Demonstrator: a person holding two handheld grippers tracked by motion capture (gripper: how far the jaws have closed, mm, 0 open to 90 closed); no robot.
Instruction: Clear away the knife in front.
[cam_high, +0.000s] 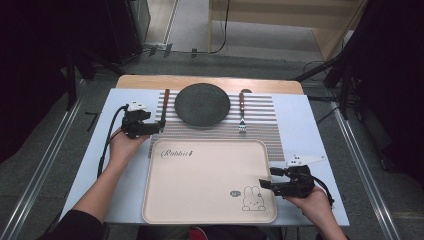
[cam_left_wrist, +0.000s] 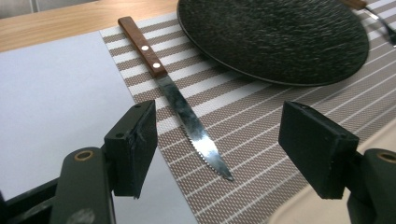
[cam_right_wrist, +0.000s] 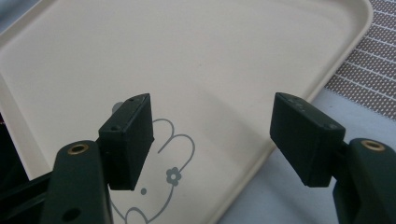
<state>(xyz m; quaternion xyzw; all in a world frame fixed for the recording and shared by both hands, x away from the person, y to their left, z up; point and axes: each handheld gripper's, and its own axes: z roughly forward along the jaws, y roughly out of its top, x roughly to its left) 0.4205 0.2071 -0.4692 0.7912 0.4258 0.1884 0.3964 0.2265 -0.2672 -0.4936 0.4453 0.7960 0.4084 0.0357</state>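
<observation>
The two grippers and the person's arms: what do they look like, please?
Both the left gripper and the right gripper are black, each with two flat, blocky black pads on dark arms with brass-coloured rivets. A black cable trails from the left one, and another from the right. Each carries a pale plate with dark dots on top. The left arm wears a dark sleeve pushed up.
</observation>
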